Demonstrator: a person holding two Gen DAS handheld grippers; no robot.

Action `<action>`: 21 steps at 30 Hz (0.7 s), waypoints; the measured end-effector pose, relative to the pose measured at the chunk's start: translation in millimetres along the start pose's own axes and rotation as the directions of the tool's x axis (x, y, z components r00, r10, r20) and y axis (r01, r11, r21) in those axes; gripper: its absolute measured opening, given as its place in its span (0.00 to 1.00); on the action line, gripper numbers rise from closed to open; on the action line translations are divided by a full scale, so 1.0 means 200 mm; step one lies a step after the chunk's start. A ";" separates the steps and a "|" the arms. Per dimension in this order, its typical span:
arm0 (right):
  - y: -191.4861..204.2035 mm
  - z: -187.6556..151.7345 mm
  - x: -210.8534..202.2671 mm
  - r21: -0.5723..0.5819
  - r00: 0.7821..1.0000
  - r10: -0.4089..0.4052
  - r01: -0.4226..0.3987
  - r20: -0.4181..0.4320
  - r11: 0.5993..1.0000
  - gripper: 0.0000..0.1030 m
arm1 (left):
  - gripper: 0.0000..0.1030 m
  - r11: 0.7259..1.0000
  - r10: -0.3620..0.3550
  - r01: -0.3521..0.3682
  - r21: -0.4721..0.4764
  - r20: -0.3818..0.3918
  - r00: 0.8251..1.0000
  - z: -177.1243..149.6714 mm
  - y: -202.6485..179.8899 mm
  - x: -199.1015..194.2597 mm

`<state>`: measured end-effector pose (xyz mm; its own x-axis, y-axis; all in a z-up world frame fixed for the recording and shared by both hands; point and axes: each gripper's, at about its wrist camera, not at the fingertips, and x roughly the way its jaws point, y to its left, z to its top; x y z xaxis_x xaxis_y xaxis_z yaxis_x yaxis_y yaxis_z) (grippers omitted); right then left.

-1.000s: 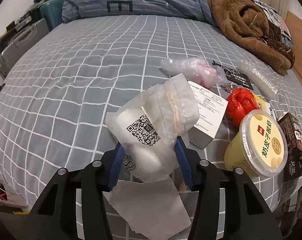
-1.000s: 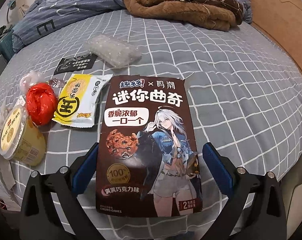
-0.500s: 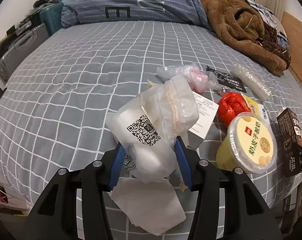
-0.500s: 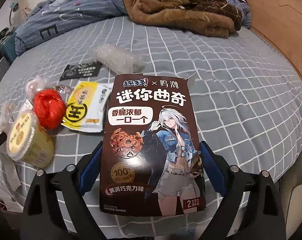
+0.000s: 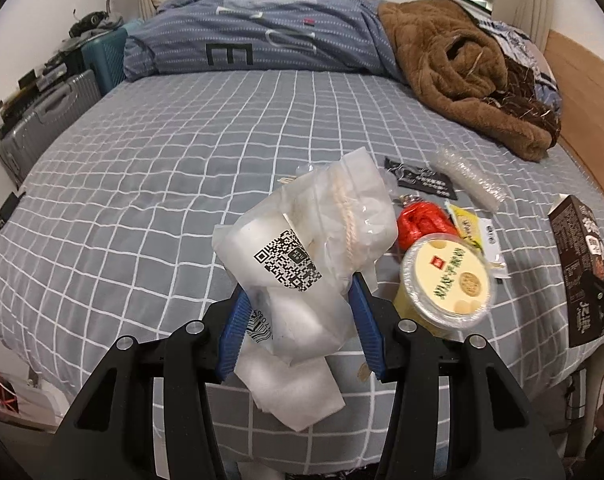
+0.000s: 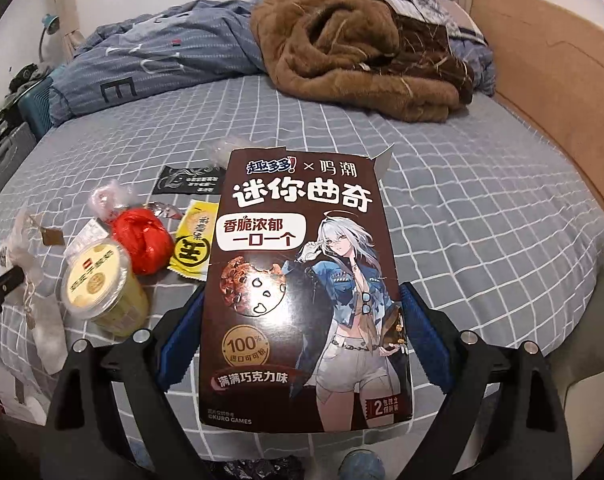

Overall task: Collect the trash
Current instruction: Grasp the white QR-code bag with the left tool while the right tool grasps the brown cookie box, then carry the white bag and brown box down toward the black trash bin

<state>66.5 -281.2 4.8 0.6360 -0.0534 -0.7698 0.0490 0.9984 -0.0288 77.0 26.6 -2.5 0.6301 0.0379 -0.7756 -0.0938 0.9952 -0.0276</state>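
Left tongs (image 5: 298, 312) angled down clamp a plastic bag (image 5: 314, 248); right tongs (image 6: 302, 332), likewise angled, grip the cookie box (image 6: 302, 280).

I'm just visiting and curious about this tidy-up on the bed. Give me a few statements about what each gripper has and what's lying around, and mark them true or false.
1. The left gripper holds a clear plastic bag with a QR code. True.
2. The right gripper holds a red bag. False: it holds a brown cookie box; the red bag lies on the bed.
3. The yellow cup has no lid. False: it is sealed.
4. A brown fleece lies at the bed's far end. True.
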 end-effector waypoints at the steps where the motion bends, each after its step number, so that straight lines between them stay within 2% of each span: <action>1: 0.01 -0.01 -0.03 -0.010 1.000 0.001 -0.001 0.009 1.000 0.84 | 0.47 1.000 -0.003 0.003 0.005 0.006 1.000 0.00 -0.01 -0.02; 11: 0.05 -0.06 -0.24 -0.020 0.998 0.024 -0.023 0.062 1.000 0.84 | 0.47 1.000 -0.023 0.021 0.021 0.063 0.998 -0.05 -0.03 -0.27; 21: 0.08 -0.12 -0.38 -0.031 0.996 0.036 -0.033 0.086 0.999 0.84 | 0.47 0.999 -0.037 0.036 0.015 0.082 0.996 -0.13 -0.04 -0.40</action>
<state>-0.1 -260.1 47.2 0.7015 -0.0193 -0.7124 0.0041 0.9997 -0.0230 7.4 13.2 42.8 0.6945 0.0082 -0.7195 -0.0595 0.9972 -0.0461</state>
